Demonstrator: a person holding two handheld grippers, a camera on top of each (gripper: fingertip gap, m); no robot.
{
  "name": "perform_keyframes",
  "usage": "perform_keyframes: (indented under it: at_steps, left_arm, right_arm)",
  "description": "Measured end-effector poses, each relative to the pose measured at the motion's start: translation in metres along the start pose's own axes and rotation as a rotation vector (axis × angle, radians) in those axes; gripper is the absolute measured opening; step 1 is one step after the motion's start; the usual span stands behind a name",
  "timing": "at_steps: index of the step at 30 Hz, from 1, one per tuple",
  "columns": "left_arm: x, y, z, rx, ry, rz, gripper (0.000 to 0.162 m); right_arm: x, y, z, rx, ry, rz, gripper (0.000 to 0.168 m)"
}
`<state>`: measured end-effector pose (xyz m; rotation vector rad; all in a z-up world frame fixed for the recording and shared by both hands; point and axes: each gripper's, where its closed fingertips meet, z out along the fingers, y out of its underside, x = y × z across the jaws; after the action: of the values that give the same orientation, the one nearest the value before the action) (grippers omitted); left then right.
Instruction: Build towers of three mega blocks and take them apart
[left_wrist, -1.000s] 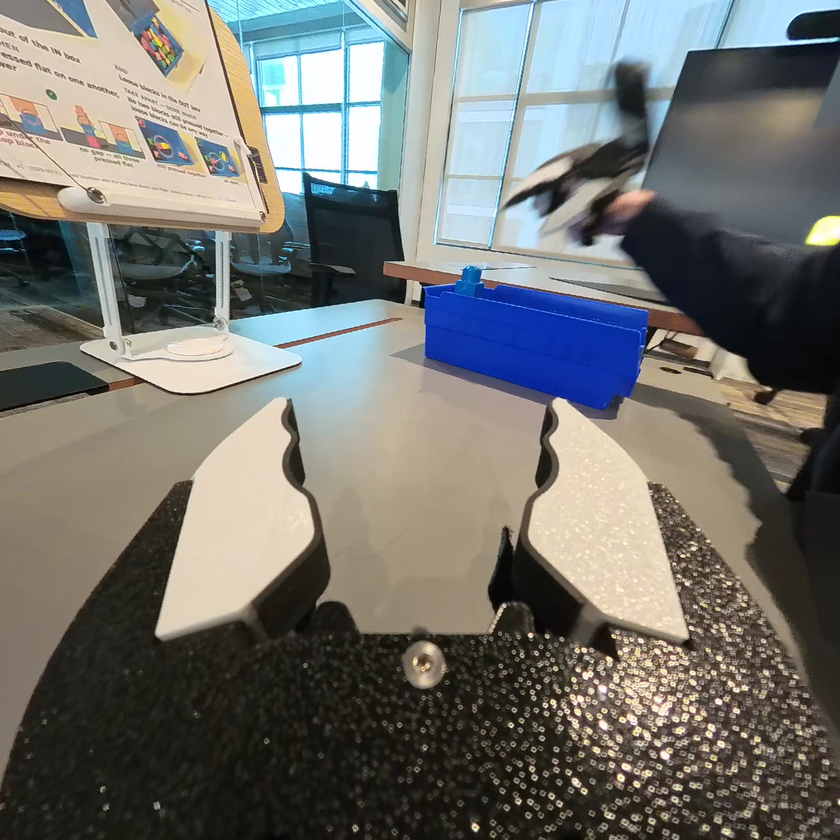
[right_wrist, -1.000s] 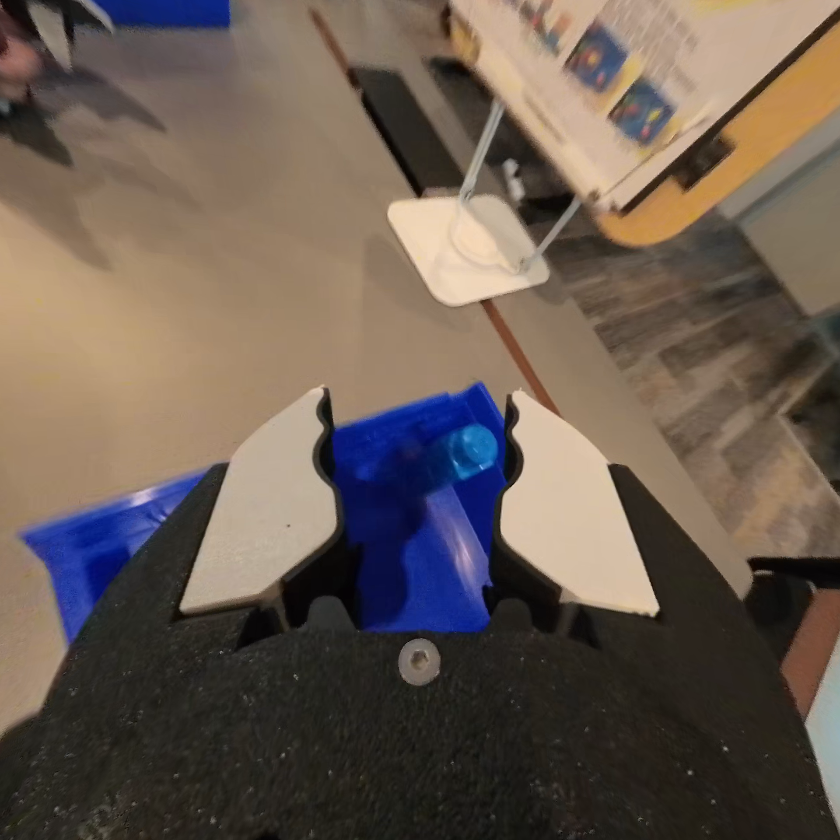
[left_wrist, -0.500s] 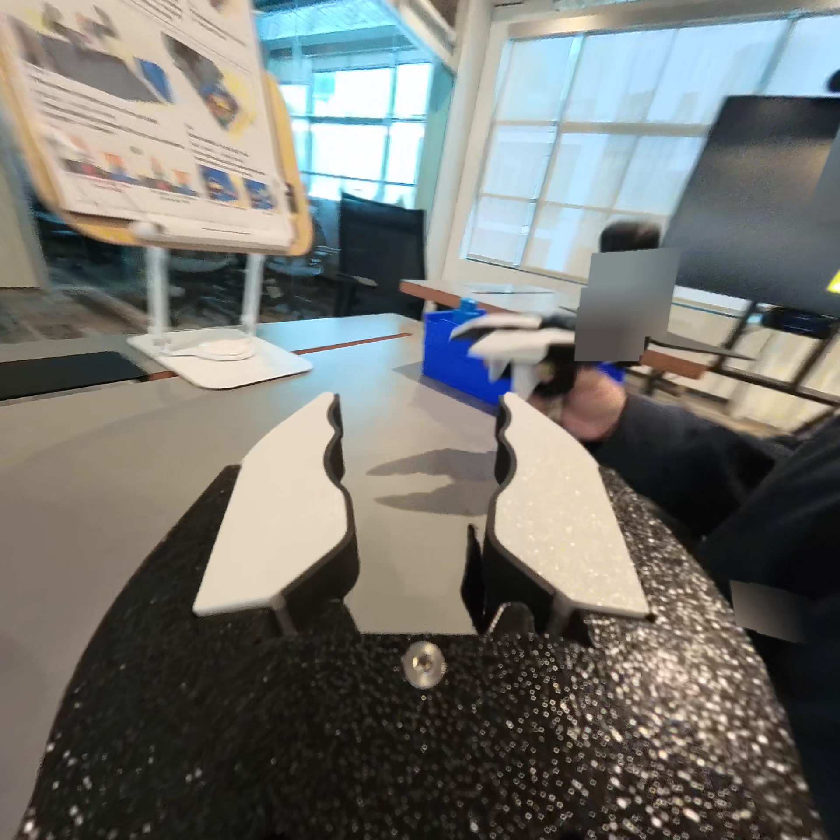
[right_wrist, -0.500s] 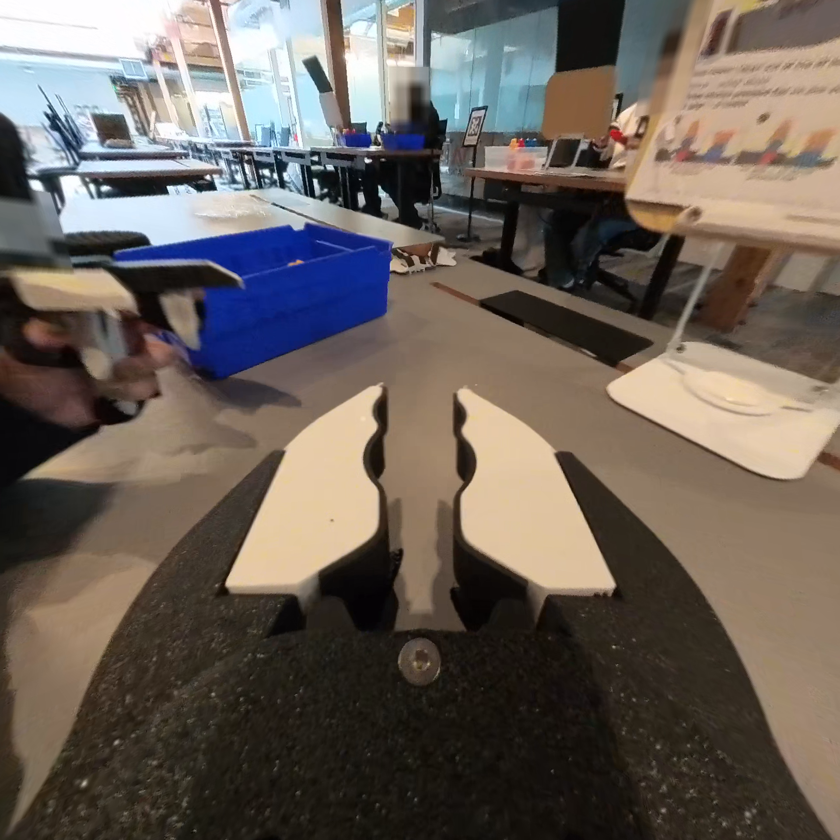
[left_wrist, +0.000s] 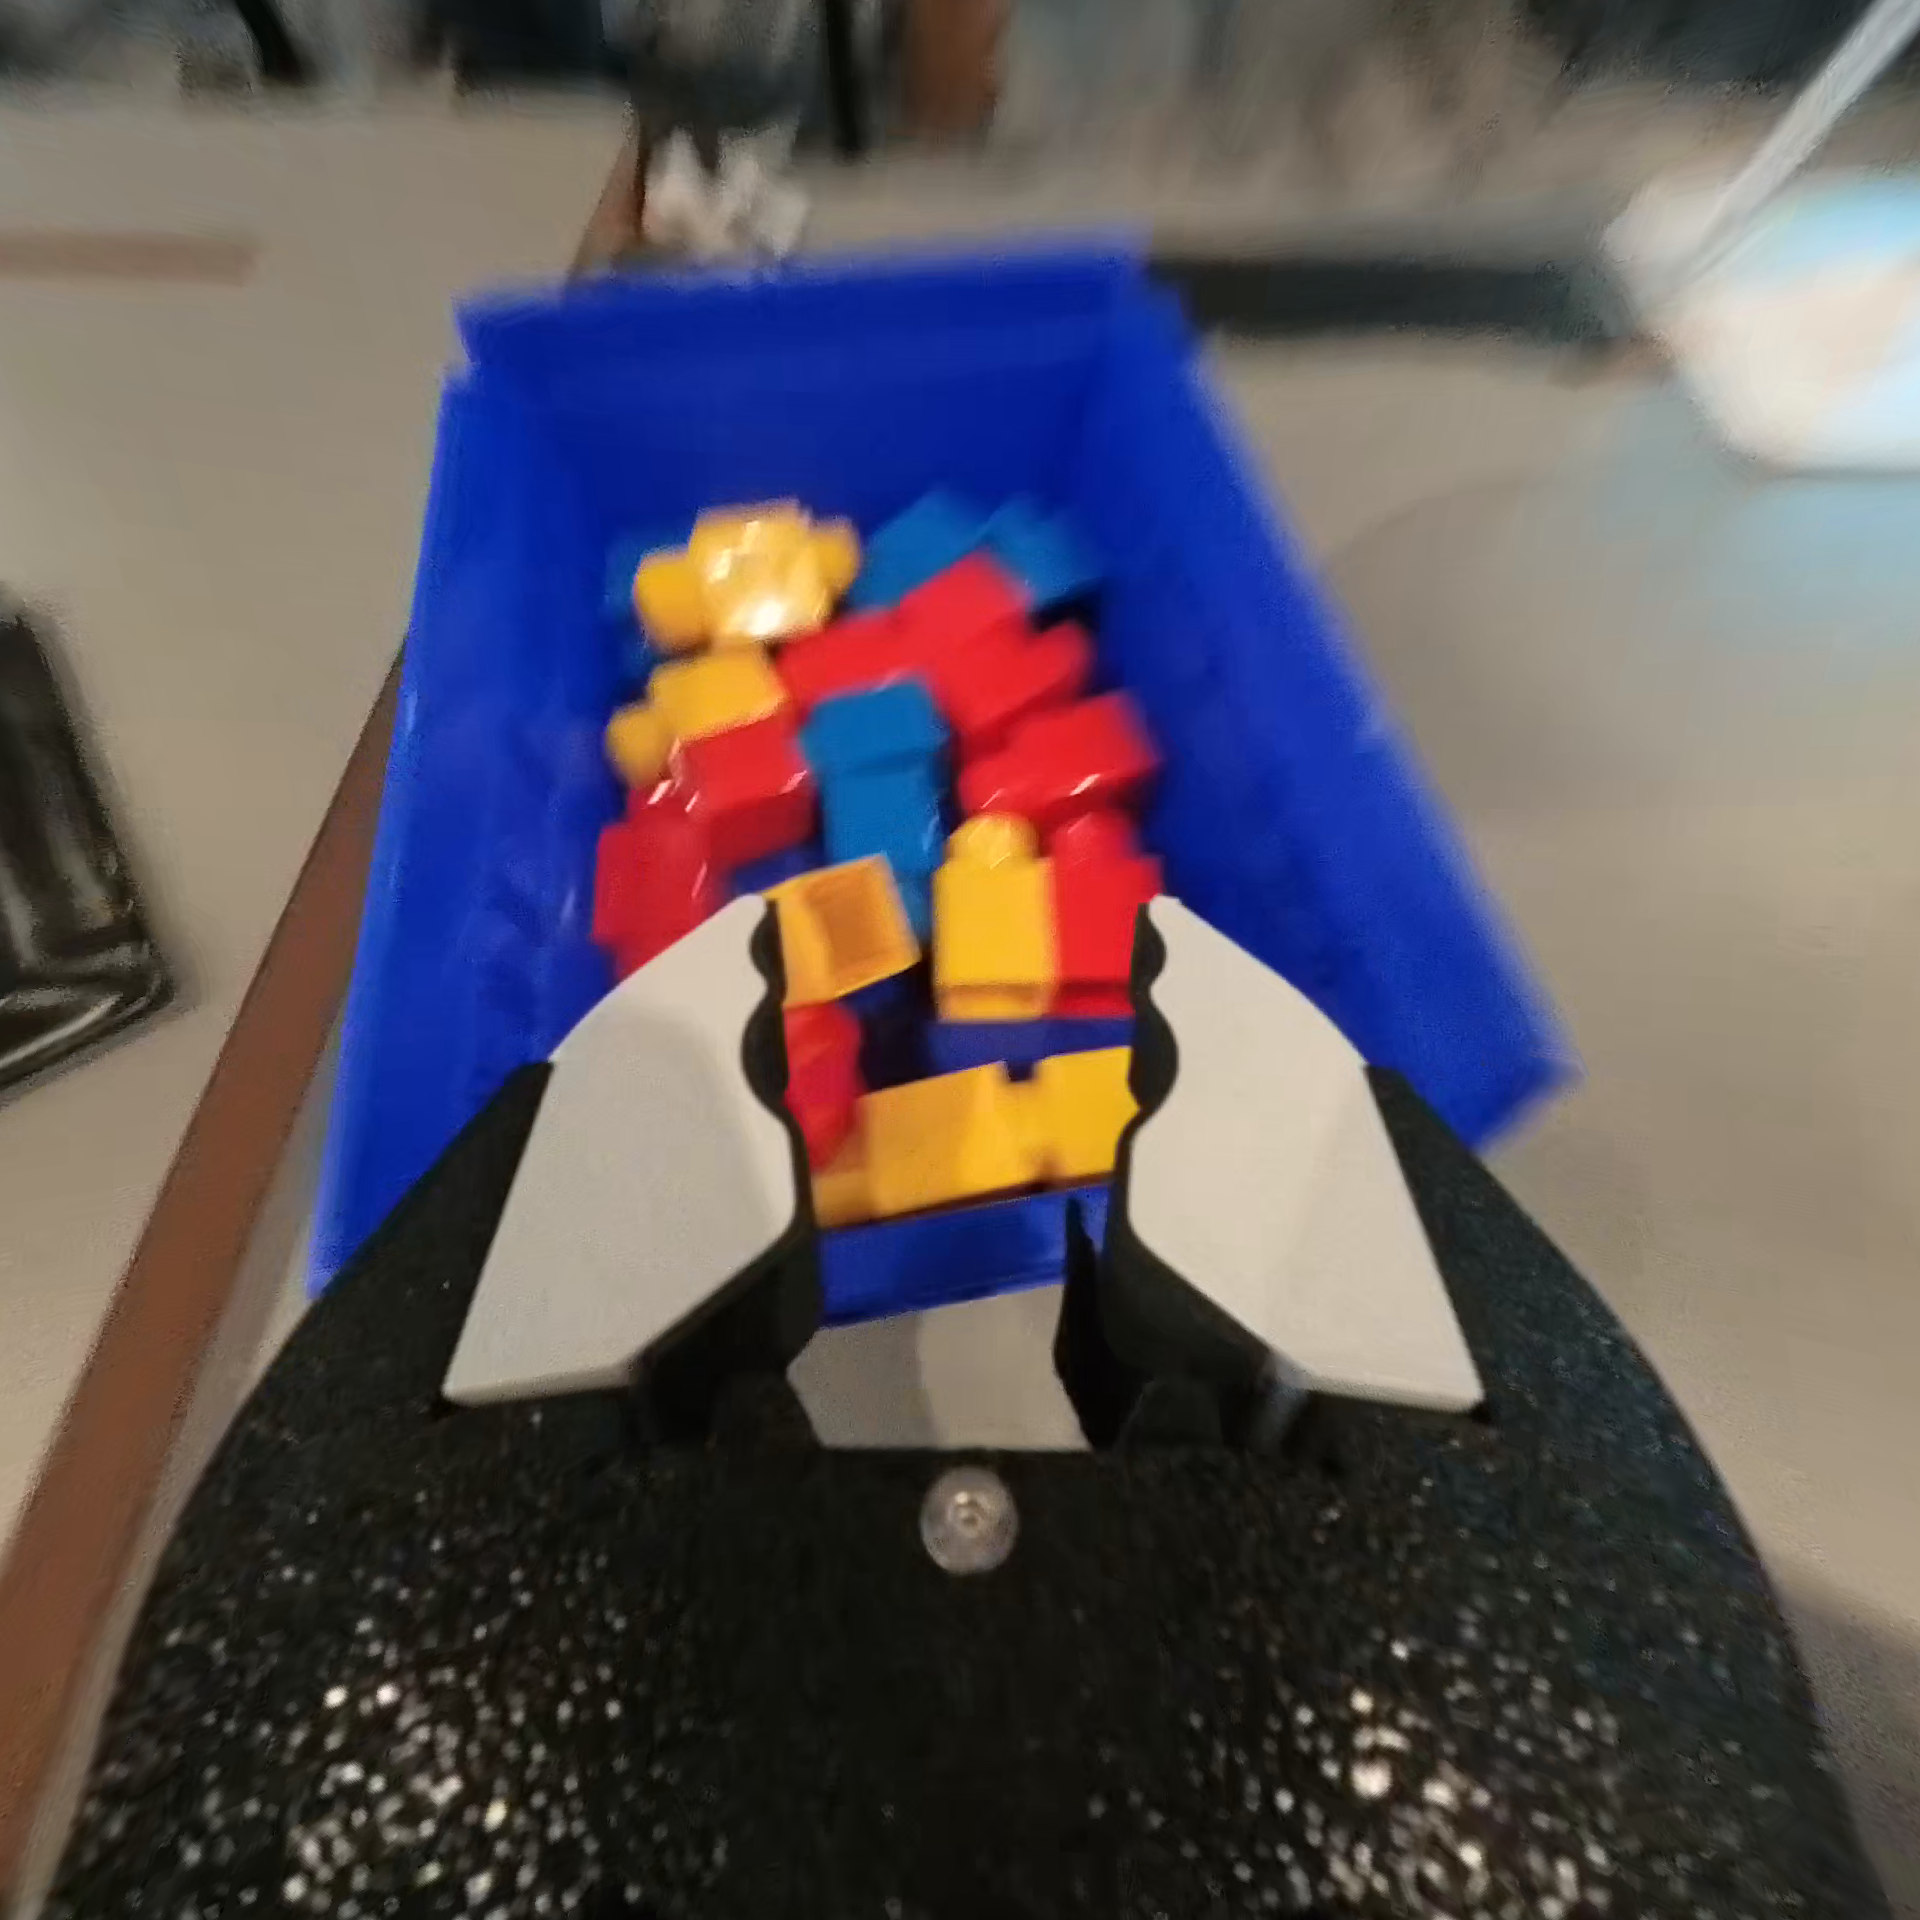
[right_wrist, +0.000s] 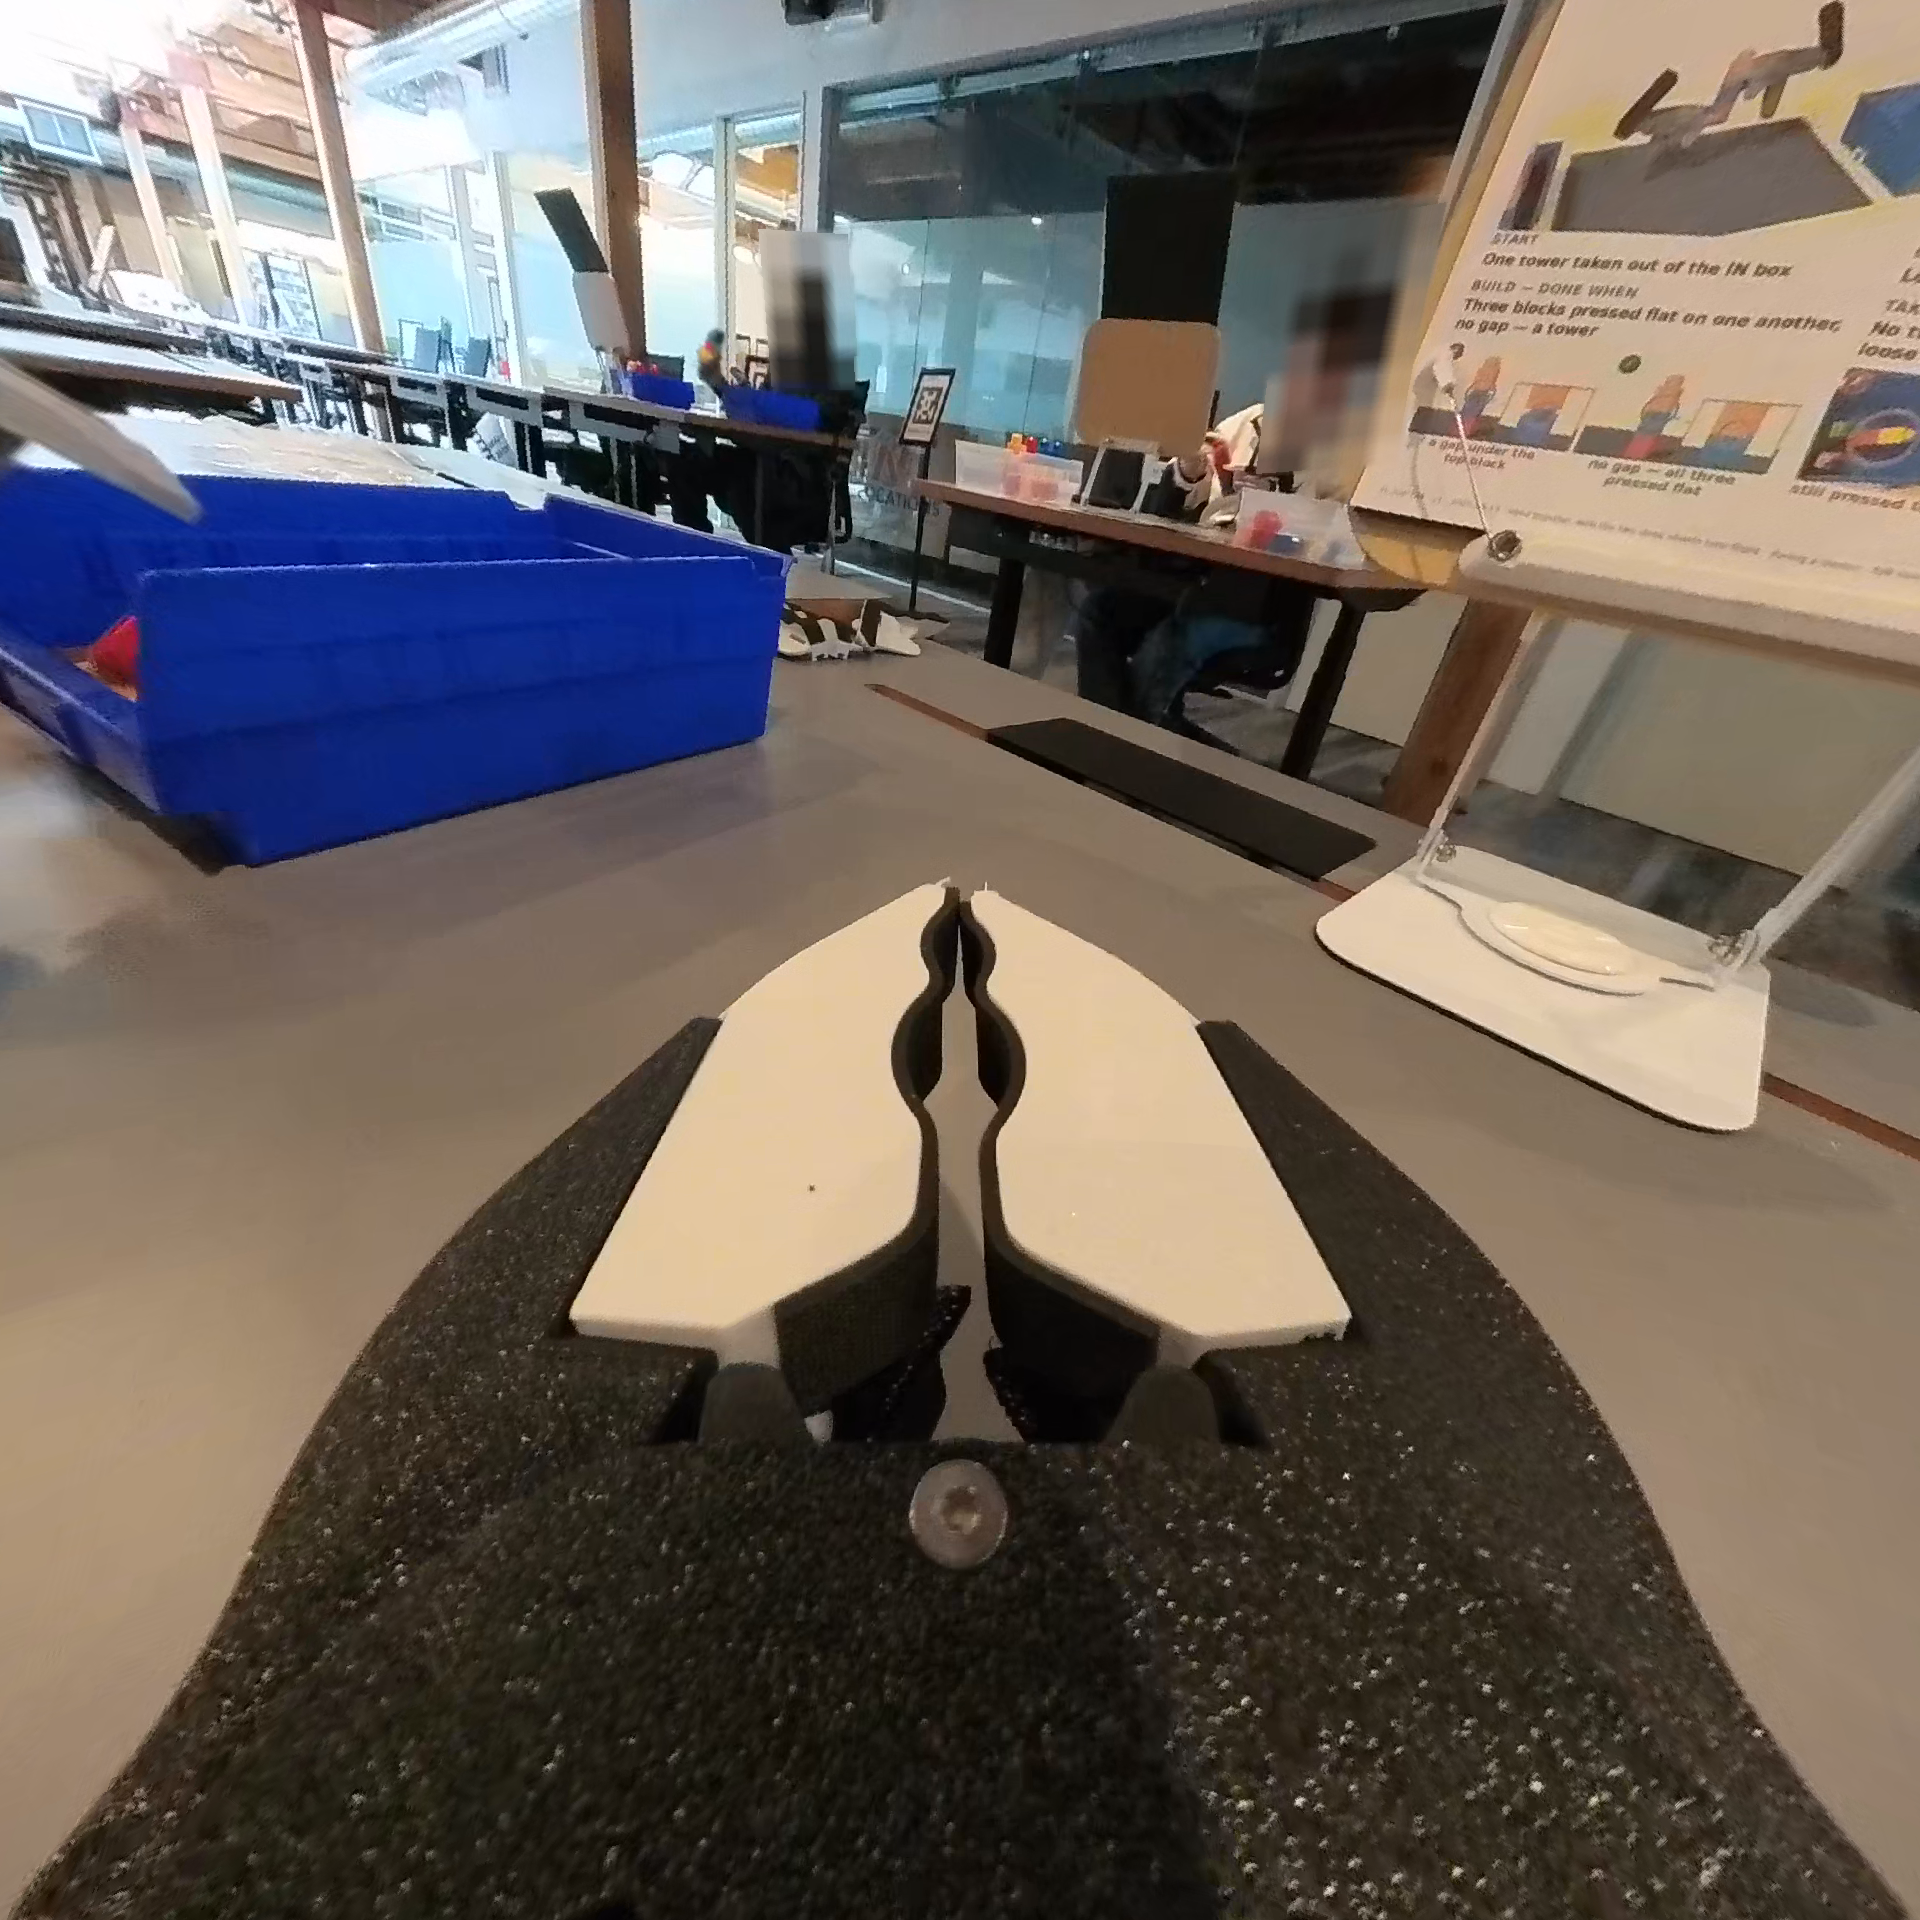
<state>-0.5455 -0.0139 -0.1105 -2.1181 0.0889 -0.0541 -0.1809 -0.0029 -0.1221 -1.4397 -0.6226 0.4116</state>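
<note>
left claw (left_wrist: 951, 925) spread, empty, above near end of bin (left_wrist: 1278, 748), view blurred | blocks (left_wrist: 883, 790) red/yellow/blue piled loose in bin | right claw (right_wrist: 961, 891) pressed together, empty, low over surface (right_wrist: 436, 997), right of bin (right_wrist: 457, 665) | stand (right_wrist: 1558, 997) farther right of bin

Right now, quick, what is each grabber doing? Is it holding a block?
Left gripper: open, holding nothing, over the blocks in the blue bin.
Right gripper: shut, empty, over the grey table.
</note>
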Motion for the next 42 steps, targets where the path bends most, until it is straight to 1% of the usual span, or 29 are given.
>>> perform_keyframes:
  at_steps: [1,3,5,8,13,18,21,25,28,30,32,34,36,37,39,41,42]
  left_arm:
    - [-0.008,0.006,0.009,-0.068,-0.032,0.004,0.061]
    - [-0.022,0.019,0.024,-0.192,-0.094,0.011,0.055]
    - [-0.032,0.025,0.036,-0.266,-0.140,0.010,0.049]
    - [-0.040,0.030,0.048,-0.345,-0.185,0.006,0.043]
    - [-0.053,0.039,0.056,-0.466,-0.268,0.031,0.041]
    - [-0.055,0.057,0.061,-0.575,-0.284,0.072,0.023]
    - [-0.057,0.058,0.064,-0.571,-0.289,0.101,0.004]
    - [-0.061,0.042,0.060,-0.484,-0.329,0.150,0.003]
    - [-0.053,0.016,0.047,-0.366,-0.342,0.173,0.002]
    - [-0.033,-0.010,0.031,-0.244,-0.326,0.207,0.002]
    - [0.003,-0.039,0.014,-0.099,-0.269,0.263,0.003]
    - [0.053,-0.062,-0.002,0.028,-0.167,0.338,0.002]
    - [0.113,-0.071,-0.012,0.110,-0.003,0.410,0.002]
    - [0.143,-0.069,-0.013,0.120,0.088,0.438,0.002]
    - [0.194,-0.052,-0.006,0.088,0.254,0.489,0.002]
    - [0.229,-0.024,0.013,0.029,0.362,0.521,0.002]
    - [0.240,-0.011,0.024,0.004,0.391,0.531,0.002]
  right_arm:
    - [0.000,0.000,0.000,0.002,-0.001,0.003,0.000]
    - [0.000,-0.001,-0.001,0.012,-0.007,0.011,0.000]
    - [0.001,-0.002,-0.002,0.023,-0.014,0.020,0.000]
    - [0.002,-0.004,-0.004,0.043,-0.018,0.035,0.000]
    - [0.003,-0.006,-0.006,0.059,-0.030,0.064,0.000]
    - [0.006,-0.008,-0.008,0.077,-0.029,0.092,0.000]
    - [0.006,-0.009,-0.010,0.084,-0.027,0.104,0.000]
    - [0.008,-0.011,-0.012,0.097,-0.019,0.110,0.000]
    - [0.010,-0.012,-0.015,0.111,-0.001,0.113,0.000]
    - [0.014,-0.013,-0.017,0.123,0.023,0.116,0.000]
    - [0.018,-0.014,-0.020,0.135,0.045,0.120,0.000]
    - [0.021,-0.015,-0.021,0.146,0.061,0.124,0.000]
    - [0.023,-0.016,-0.023,0.155,0.074,0.123,0.000]
    - [0.024,-0.016,-0.023,0.158,0.078,0.122,0.000]
    - [0.024,-0.016,-0.024,0.162,0.081,0.117,0.000]
    - [0.023,-0.017,-0.024,0.163,0.078,0.109,0.000]
    - [0.022,-0.017,-0.024,0.163,0.075,0.103,0.000]
